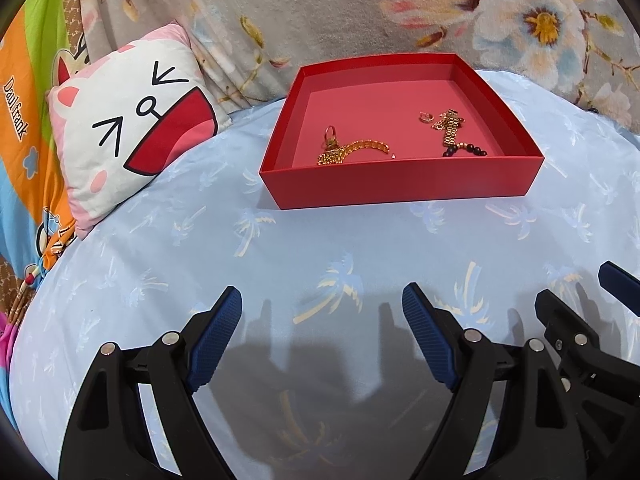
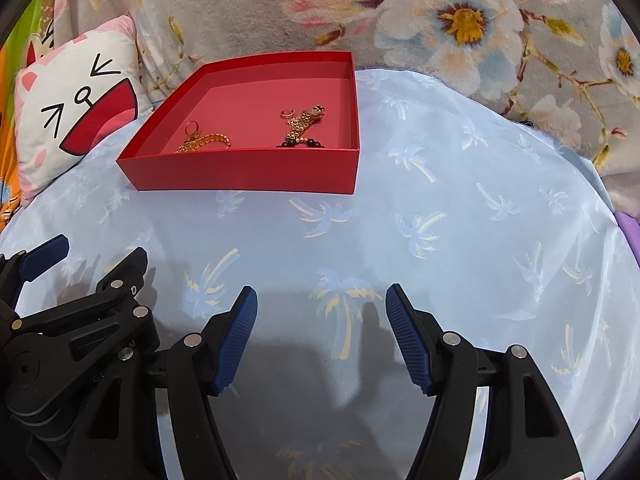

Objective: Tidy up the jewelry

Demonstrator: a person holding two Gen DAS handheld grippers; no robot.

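Observation:
A red open box (image 1: 400, 184) sits on the light blue palm-print cloth, ahead of both grippers; it also shows in the right wrist view (image 2: 248, 174). Inside lie a gold chain bracelet (image 1: 360, 148) with a gold ring (image 1: 330, 134), a gold link bracelet (image 1: 451, 130), a small ring (image 1: 426, 117) and a dark bead bracelet (image 1: 466, 150). The same pieces show in the right wrist view: chain (image 2: 208, 141), link bracelet (image 2: 302, 122), beads (image 2: 300, 143). My left gripper (image 1: 322, 300) is open and empty. My right gripper (image 2: 322, 300) is open and empty, beside the left one.
A cat-face pillow (image 1: 132, 128) lies left of the box. A floral grey blanket (image 1: 360, 8) rises behind it. Colourful bedding (image 1: 24, 120) is at the far left. The blue cloth (image 2: 460, 220) spreads to the right of the box.

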